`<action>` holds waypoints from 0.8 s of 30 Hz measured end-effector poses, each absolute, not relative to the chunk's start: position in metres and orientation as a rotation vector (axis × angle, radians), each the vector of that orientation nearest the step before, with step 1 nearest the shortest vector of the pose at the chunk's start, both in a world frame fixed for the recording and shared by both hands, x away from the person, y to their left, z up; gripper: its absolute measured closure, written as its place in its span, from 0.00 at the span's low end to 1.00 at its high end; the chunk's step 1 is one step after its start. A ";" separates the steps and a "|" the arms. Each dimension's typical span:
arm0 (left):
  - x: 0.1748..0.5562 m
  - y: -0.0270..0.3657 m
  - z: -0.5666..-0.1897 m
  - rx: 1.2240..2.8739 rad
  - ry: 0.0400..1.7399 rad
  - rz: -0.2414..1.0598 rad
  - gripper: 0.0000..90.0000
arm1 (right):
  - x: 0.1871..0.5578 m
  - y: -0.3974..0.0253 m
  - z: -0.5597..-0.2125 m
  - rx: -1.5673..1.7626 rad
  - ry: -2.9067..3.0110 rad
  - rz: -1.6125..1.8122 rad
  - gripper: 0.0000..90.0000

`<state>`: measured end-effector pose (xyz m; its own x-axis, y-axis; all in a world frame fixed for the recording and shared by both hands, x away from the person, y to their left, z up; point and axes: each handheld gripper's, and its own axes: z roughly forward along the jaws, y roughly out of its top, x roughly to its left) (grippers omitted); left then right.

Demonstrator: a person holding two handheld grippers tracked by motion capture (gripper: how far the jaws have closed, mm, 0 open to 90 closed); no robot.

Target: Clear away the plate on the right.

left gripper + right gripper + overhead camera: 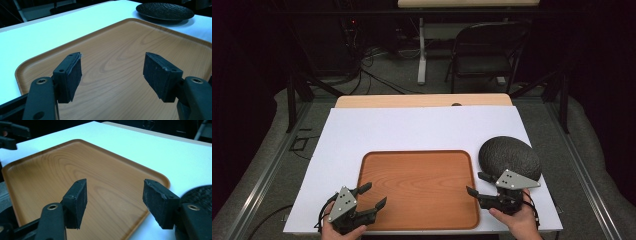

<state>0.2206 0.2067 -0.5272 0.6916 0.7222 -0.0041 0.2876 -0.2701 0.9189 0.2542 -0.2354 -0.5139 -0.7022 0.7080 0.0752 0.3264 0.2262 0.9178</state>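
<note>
High view showed a wooden tray [417, 187] lying flat on the white sheet [412, 130] that covered the tabletop [422, 101], with its bare grained floor carrying nothing. Just beside the tray's right edge sat a dark textured plate [509, 156], apart from the tray by a thin strip of white. The left claw [373, 196] hovered at the tray's near left corner, its jaws spread wide and gripping nothing, the tips reaching over the tray's rim. The right claw [477, 184] was at the tray's right edge, likewise released, its tips in the gap between tray and plate, and its grey plate overlapped the near rim of the dark plate from this angle. In the left gripper view the left claw [112, 72] looked across the tray [120, 45] toward the dark plate [165, 11] at the far corner, with nothing lying between the pads. In the right gripper view the right claw [115, 200] pointed over the tray's corner [75, 170]; the dark plate [197, 193] sat close against its right jaw, though whether they touched could not be told, and the other claw [10, 136] appeared across the tray. Beyond the tabletop, on the floor, stood a folding chair [487, 52] and a table leg [422, 50] among loose cables [372, 75], all well apart from the work.
</note>
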 end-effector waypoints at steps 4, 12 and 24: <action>0.221 0.207 -0.527 1.850 0.792 0.518 0.35 | 0.257 -0.243 -0.514 1.005 2.131 1.472 0.39; 0.220 0.207 -0.527 1.845 0.790 0.519 0.35 | 0.261 -0.258 -0.511 1.053 2.099 1.456 0.39; 0.220 0.208 -0.527 1.840 0.789 0.517 0.35 | 0.264 -0.288 -0.511 1.158 2.039 1.417 0.41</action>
